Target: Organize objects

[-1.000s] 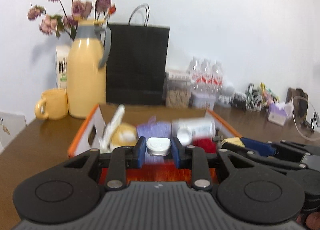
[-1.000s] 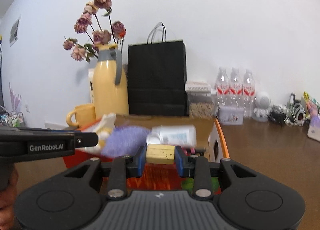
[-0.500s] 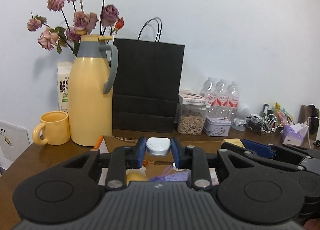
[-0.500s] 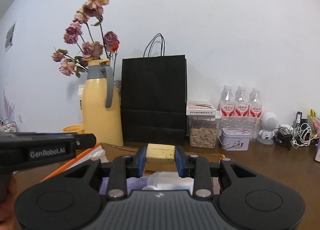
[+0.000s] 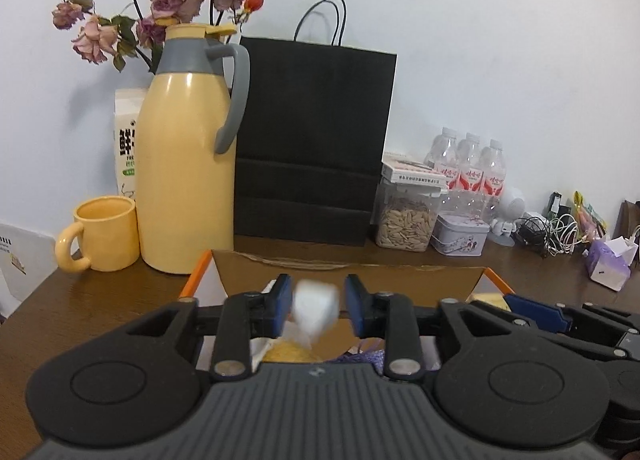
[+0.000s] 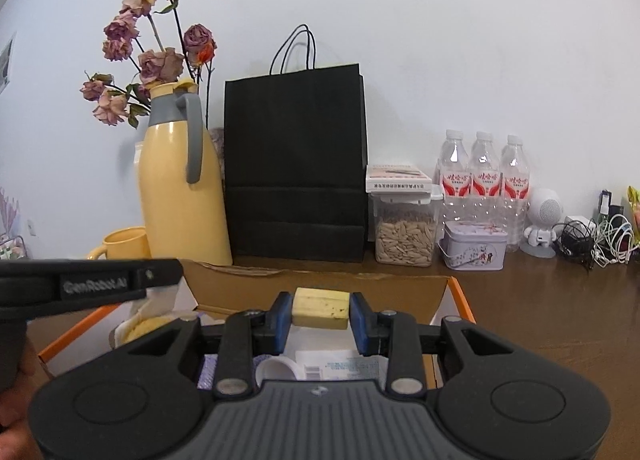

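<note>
Left gripper (image 5: 314,306) opening, blurred white object (image 5: 314,310) loose between; right gripper (image 6: 320,313) clamps yellow block (image 6: 320,308).

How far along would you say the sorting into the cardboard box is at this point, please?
Done: the cardboard box already holds several things, including a white bottle. In hand: the left gripper is opening, its blurred white object free between the fingers above the box; the right gripper grips a yellow block. Left: placing that block.

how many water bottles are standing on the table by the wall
3. The water bottles stand in a row against the wall: left, middle, right, behind the small tin, right of the seed jar. None appears hidden.
</note>
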{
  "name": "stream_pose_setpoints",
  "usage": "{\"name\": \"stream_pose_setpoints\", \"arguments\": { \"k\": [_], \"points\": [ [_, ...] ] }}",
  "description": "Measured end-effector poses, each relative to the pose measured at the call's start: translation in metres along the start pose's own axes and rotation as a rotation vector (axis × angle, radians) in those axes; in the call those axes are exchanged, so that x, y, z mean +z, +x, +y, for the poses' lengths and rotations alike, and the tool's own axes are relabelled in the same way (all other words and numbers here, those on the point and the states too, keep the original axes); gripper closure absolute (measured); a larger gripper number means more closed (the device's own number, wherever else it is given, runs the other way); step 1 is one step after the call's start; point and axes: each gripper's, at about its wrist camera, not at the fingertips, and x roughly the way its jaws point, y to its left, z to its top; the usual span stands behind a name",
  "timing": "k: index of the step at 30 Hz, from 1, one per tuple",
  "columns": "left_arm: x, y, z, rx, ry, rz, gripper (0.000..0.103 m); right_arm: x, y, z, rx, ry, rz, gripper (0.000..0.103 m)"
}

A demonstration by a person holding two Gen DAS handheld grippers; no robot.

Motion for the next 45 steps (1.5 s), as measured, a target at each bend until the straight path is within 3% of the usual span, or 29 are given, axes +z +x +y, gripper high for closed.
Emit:
{"name": "stream_pose_setpoints", "arguments": {
  "k": [1, 2, 3, 4, 5, 6, 16, 26, 34, 45],
  "points": [
    [0.0, -0.002, 0.0, 0.007, 0.004, -0.01, 0.044, -0.001, -0.001, -0.001, -0.005, 0.002, -0.001, 0.066],
    [0.0, -0.004, 0.0, 0.015, 0.007, -0.025, 0.026, -0.001, -0.001, -0.002, -0.011, 0.003, -0.001, 0.048],
    [-0.001, -0.006, 0.0, 0.024, 0.014, -0.043, 0.017, -0.001, -0.003, -0.003, -0.017, 0.008, -0.005, 0.027],
    [0.0, -0.008, 0.0, 0.027, 0.021, -0.053, 0.014, -0.002, -0.004, -0.005, -0.024, 0.013, -0.011, 0.017],
    [0.0, -0.01, 0.001, 0.025, 0.026, -0.055, 0.001, -0.002, -0.006, -0.006, -0.033, 0.018, -0.022, 0.004],
    [0.0, -0.011, 0.002, 0.024, 0.027, -0.062, 0.0, -0.002, -0.008, -0.007, -0.042, 0.022, -0.034, 0.0],
    [0.002, -0.021, 0.0, 0.027, 0.04, -0.073, 0.0, -0.002, -0.01, -0.005, -0.029, 0.015, -0.001, 0.0],
    [0.006, -0.078, 0.004, 0.048, 0.062, -0.119, 0.0, 0.007, -0.056, 0.005, -0.015, -0.007, -0.036, 0.0],
    [-0.007, -0.13, 0.01, 0.073, 0.096, -0.069, 0.0, 0.0, -0.112, 0.013, -0.015, 0.004, -0.047, 0.0],
    [-0.05, -0.175, 0.026, 0.111, 0.094, 0.052, 0.0, -0.037, -0.159, 0.025, -0.015, 0.019, 0.072, 0.0]
  ]
}}
